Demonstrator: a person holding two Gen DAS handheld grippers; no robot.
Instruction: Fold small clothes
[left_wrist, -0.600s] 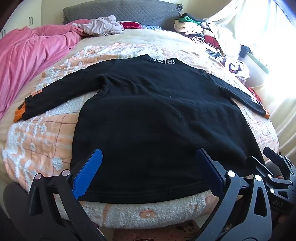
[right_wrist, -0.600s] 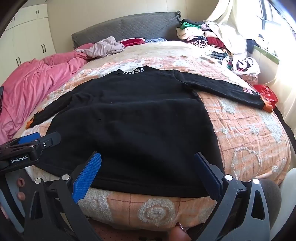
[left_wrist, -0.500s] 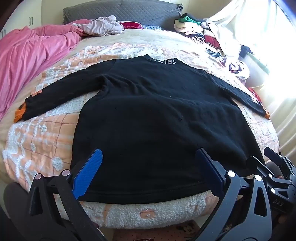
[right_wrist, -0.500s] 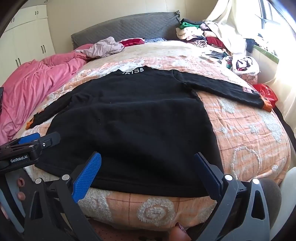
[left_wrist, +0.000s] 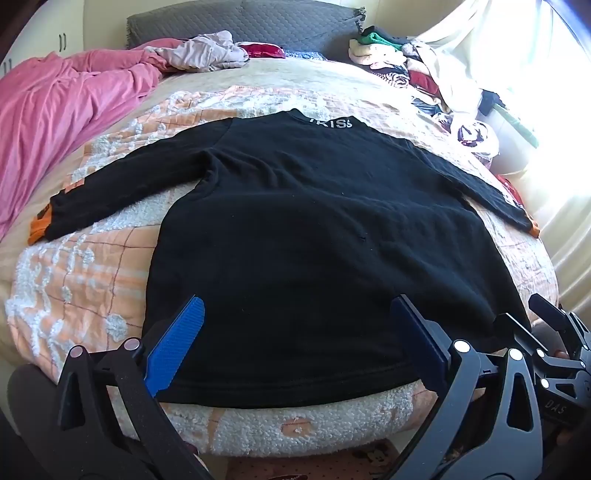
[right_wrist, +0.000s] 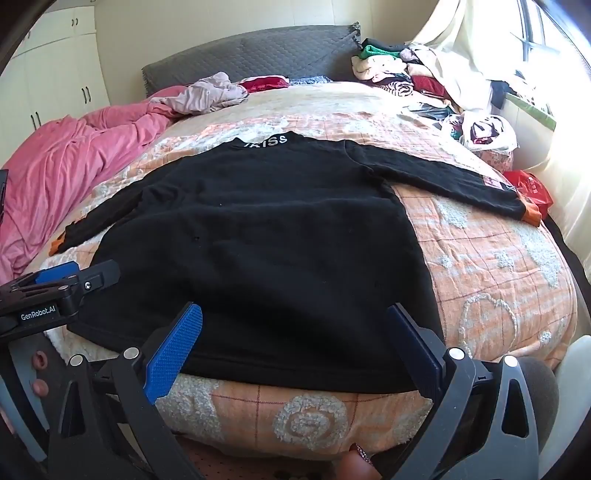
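A black long-sleeved sweater (left_wrist: 314, 240) with white letters at the collar and orange cuffs lies flat on the bed, sleeves spread out; it also shows in the right wrist view (right_wrist: 266, 251). My left gripper (left_wrist: 295, 332) is open and empty, hovering above the hem at the bed's near edge. My right gripper (right_wrist: 293, 338) is open and empty over the hem further right. The right gripper also shows at the edge of the left wrist view (left_wrist: 546, 339), and the left gripper at the edge of the right wrist view (right_wrist: 62, 284).
An orange and white quilt (left_wrist: 77, 280) covers the bed. A pink duvet (left_wrist: 55, 110) is bunched at the left. A clothes pile (left_wrist: 406, 62) sits at the far right by the curtain. A grey headboard (right_wrist: 251, 55) and crumpled garments (right_wrist: 207, 92) are at the back.
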